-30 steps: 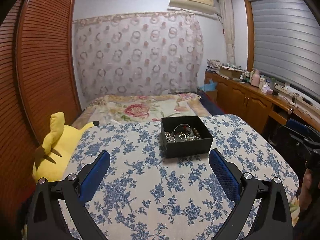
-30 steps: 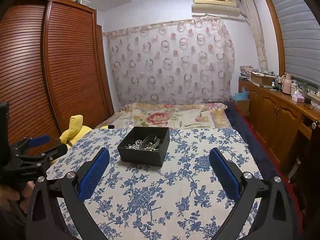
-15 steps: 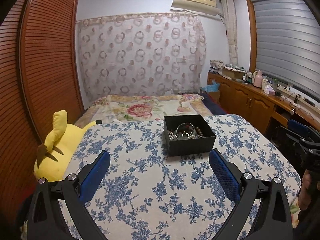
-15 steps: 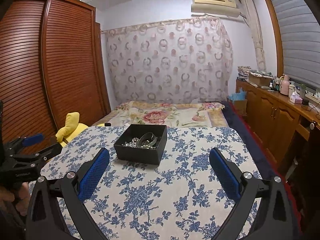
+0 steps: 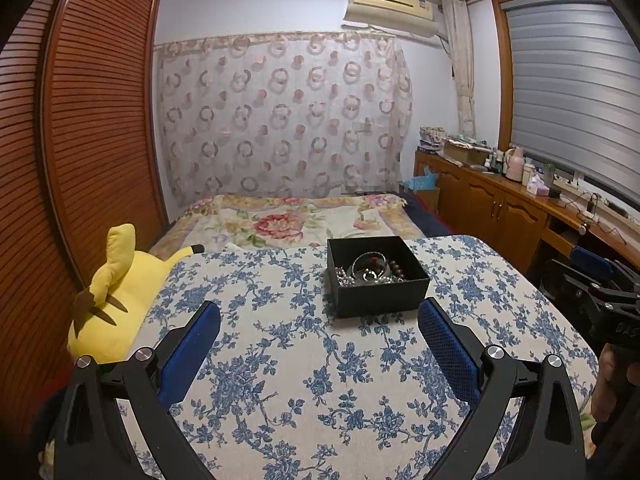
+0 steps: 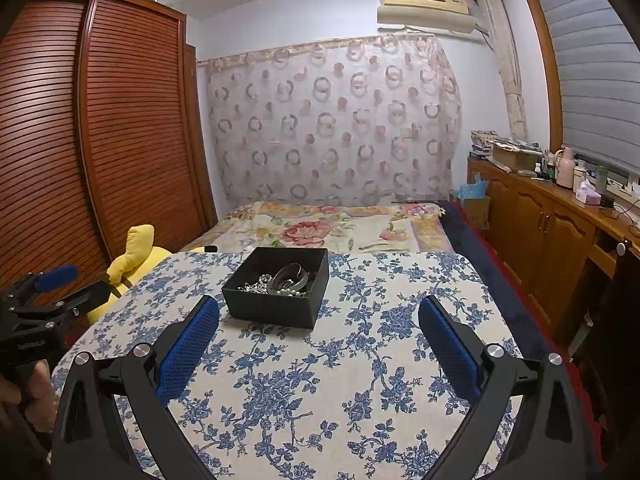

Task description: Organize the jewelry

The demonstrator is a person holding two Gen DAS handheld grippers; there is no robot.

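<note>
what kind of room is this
Most likely a home bedroom. A bed with a floral blanket lies beyond the table with the blue-flowered cloth, a tall slatted wooden wardrobe lines one wall, and a yellow plush toy sits beside the table. The black jewelry box rests on the cloth.

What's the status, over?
Both hand-held grippers, left and right, open, empty. Black square cardboard jewelry box on blue floral tablecloth, untouched. Nothing blocking.
</note>
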